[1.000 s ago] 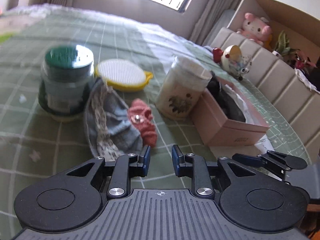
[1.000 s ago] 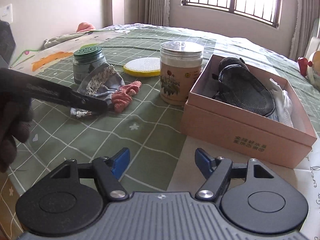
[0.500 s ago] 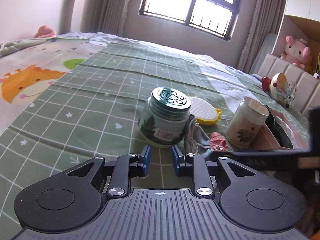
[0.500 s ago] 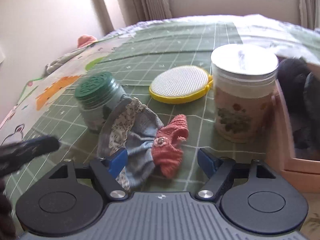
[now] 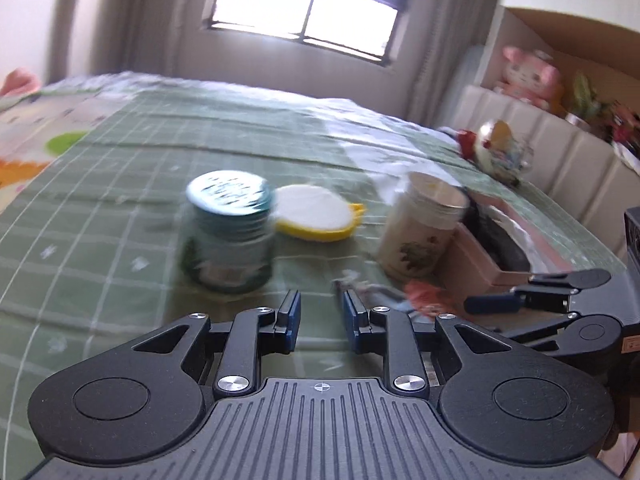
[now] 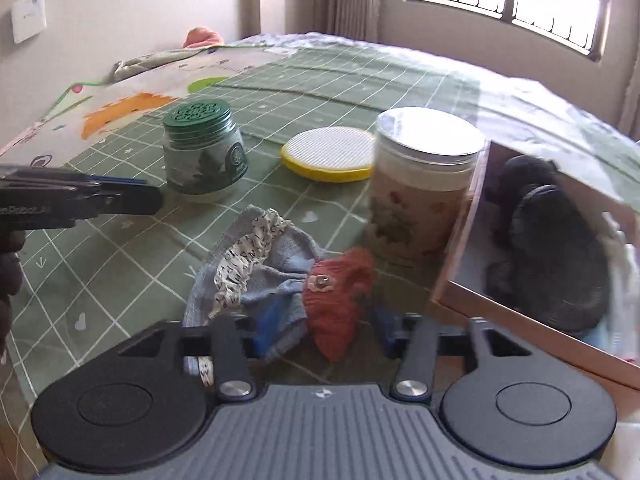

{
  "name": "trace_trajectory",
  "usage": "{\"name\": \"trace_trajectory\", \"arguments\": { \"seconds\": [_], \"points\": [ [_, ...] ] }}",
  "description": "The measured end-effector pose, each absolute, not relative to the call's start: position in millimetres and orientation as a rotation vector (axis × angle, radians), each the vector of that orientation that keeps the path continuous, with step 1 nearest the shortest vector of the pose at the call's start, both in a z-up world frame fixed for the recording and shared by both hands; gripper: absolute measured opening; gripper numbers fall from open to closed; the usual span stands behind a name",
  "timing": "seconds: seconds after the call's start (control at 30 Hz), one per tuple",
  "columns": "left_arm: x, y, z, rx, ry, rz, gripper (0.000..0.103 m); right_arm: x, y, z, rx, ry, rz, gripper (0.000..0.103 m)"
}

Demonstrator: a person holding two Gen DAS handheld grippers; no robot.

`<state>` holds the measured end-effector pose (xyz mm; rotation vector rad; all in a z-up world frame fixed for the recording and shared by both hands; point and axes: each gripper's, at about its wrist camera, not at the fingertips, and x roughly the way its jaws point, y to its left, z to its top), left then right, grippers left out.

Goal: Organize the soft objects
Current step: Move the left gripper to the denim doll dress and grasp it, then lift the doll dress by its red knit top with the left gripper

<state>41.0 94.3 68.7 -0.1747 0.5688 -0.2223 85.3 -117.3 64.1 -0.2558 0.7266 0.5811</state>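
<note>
While your right gripper [image 6: 320, 330] closes around the red knitted piece [image 6: 338, 300] on the bed, near the pink box [image 6: 520, 320], its left finger overlaps the blue cloth [image 6: 276, 256]; both may lift together. Left gripper [image 5: 319, 320] stands narrowly parted, empty.

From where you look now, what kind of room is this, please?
Most likely a bedroom in a home. The things lie on a bed with a green checked cover, a padded headboard runs along one side with a pink plush toy on the shelf above it, and curtains hang beside a barred window.
</note>
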Motion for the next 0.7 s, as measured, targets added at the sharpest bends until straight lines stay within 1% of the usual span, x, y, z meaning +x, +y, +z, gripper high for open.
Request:
{"name": "trace_trajectory", "arguments": {
  "seconds": [0.03, 0.07, 0.17, 0.23, 0.27, 0.3, 0.37, 0.47, 0.53, 0.67, 0.7],
  "points": [
    [46, 84, 71, -0.132, 0.568, -0.259, 0.026, 78, -124, 66, -0.251, 0.702, 0.58, 0.075],
    [51, 74, 74, -0.087, 0.57, -0.293, 0.026, 74, -132, 65, -0.246, 0.685, 0.578, 0.077],
    [73, 37, 74, 0.074, 0.598, -0.397, 0.026, 56, -152, 58, -0.226, 0.69, 0.552, 0.077],
    [90, 19, 72, 0.158, 0.609, -0.434, 0.03, 49, -165, 50, -0.208, 0.701, 0.52, 0.077],
    [100, 13, 72, 0.177, 0.613, -0.431, 0.03, 46, -171, 46, -0.195, 0.71, 0.51, 0.077],
    [112, 10, 70, 0.181, 0.624, -0.418, 0.03, 44, -176, 40, -0.179, 0.723, 0.5, 0.077],
    [137, 9, 61, 0.164, 0.675, -0.387, 0.028, 43, -186, 31, -0.137, 0.727, 0.48, 0.082],
    [158, 17, 39, 0.106, 0.807, -0.367, 0.026, 40, -189, 29, -0.126, 0.705, 0.465, 0.086],
    [150, 31, 31, 0.053, 0.855, -0.364, 0.026, 41, -189, 28, -0.125, 0.703, 0.47, 0.087],
    [106, 60, 29, 0.007, 0.884, -0.351, 0.026, 43, -190, 25, -0.112, 0.711, 0.49, 0.094],
    [95, 66, 29, 0.005, 0.889, -0.345, 0.026, 43, -189, 25, -0.115, 0.712, 0.492, 0.095]
  ]
}}
